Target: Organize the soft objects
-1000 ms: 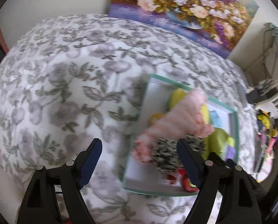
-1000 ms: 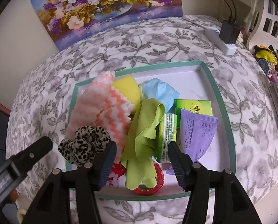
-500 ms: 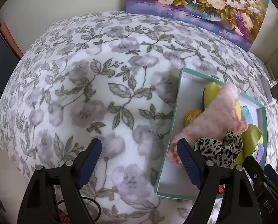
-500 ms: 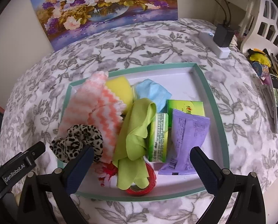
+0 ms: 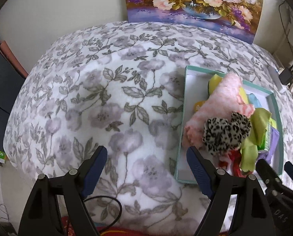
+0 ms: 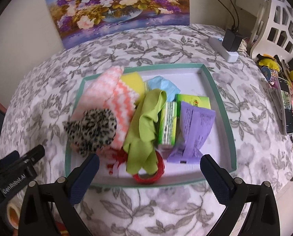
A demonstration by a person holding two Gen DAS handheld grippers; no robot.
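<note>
The right gripper (image 6: 149, 172) had widened and backed off the tray (image 6: 223, 106), empty; the left gripper (image 5: 146, 161) stayed open beside it, soft items heaped inside.

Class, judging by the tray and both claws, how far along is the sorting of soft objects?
Leopard scrunchie, pink-striped cloth, green cloth and purple packet lie heaped in the teal tray. Nothing is in hand: left claw and right claw are open and empty. This fits items gathered in, or awaiting removal.
</note>
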